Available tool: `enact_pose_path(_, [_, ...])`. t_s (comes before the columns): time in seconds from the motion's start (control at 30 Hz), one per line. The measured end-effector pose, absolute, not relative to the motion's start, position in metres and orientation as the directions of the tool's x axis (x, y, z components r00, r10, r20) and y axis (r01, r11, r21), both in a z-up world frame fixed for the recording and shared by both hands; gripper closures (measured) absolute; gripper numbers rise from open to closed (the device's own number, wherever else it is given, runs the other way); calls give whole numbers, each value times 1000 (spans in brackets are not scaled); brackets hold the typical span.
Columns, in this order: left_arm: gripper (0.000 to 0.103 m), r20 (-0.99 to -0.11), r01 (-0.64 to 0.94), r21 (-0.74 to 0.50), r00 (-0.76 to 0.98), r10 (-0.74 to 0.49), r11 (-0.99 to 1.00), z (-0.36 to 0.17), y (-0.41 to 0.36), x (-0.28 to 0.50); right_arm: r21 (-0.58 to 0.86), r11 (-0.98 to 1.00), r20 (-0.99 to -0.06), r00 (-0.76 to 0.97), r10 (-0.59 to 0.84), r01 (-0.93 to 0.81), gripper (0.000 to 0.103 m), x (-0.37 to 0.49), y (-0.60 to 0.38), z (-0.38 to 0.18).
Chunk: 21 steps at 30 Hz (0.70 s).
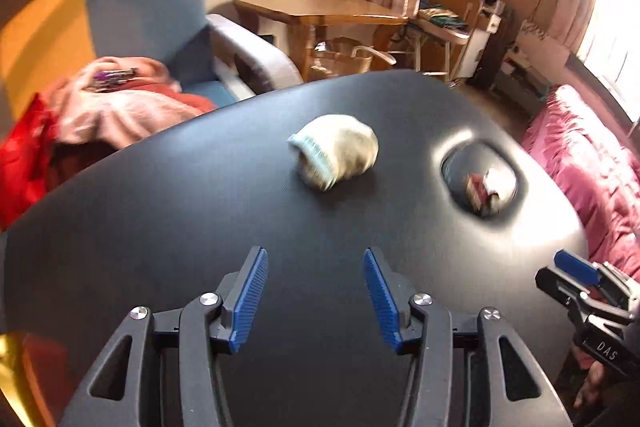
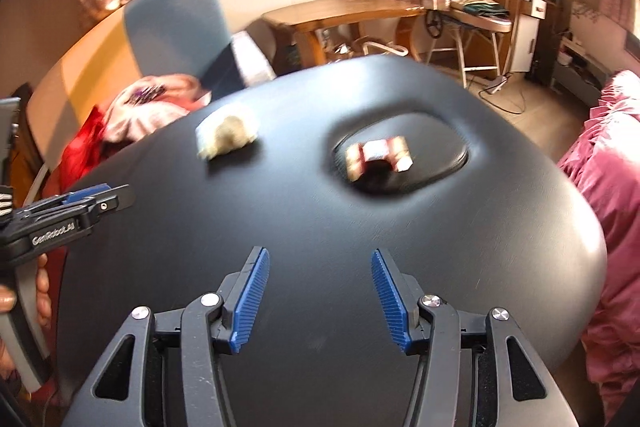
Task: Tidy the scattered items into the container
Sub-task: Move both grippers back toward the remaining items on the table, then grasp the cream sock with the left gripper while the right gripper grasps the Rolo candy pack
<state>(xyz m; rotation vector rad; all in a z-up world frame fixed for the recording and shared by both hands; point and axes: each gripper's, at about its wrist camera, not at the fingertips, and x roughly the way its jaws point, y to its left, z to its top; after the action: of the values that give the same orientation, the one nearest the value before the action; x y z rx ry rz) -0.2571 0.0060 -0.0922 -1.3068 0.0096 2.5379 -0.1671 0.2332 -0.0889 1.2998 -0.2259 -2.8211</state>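
Socks, or what I take to be a balled-up pair of them, are the only loose item I can see, but working from near to far, my own tools come first. At six o'clock in the left wrist view my left gripper (image 1: 315, 297) has its blue pads spread with only bare black table (image 1: 160, 227) between them, and the right gripper (image 2: 320, 301) reads the same in its own view: jaws apart, holding nothing. Further out, the sock bundle (image 1: 335, 158) sits on the table at about twelve o'clock from the left gripper and eleven o'clock from the right. It looks cream with a pale blue ribbed cuff folded over one end, though blur softens the detail. I judge it light, soft and squashy, not fragile and not slippery on ribbed pads; I would close across its plump middle, squeezing well in so the knit does not slide free. Beyond it, at about two o'clock, the sunken tray (image 1: 516, 169) in the tabletop already holds some small red and white packets (image 1: 482, 189), well apart from the bundle.
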Motion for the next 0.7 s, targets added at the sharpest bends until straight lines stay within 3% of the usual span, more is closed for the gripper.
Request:
enact_pose_path(0.47, [40, -773, -400, -95, -548, 321, -912, -124, 42, -375, 165, -983, -753, -654, -70, -85, 39, -256, 277, -109])
enact_pose_path(0.7, [42, -790, -464, -200, -444, 422, -863, -135, 59, -386, 152, -986, -766, -639, -75, -67, 38, -278, 277, -123])
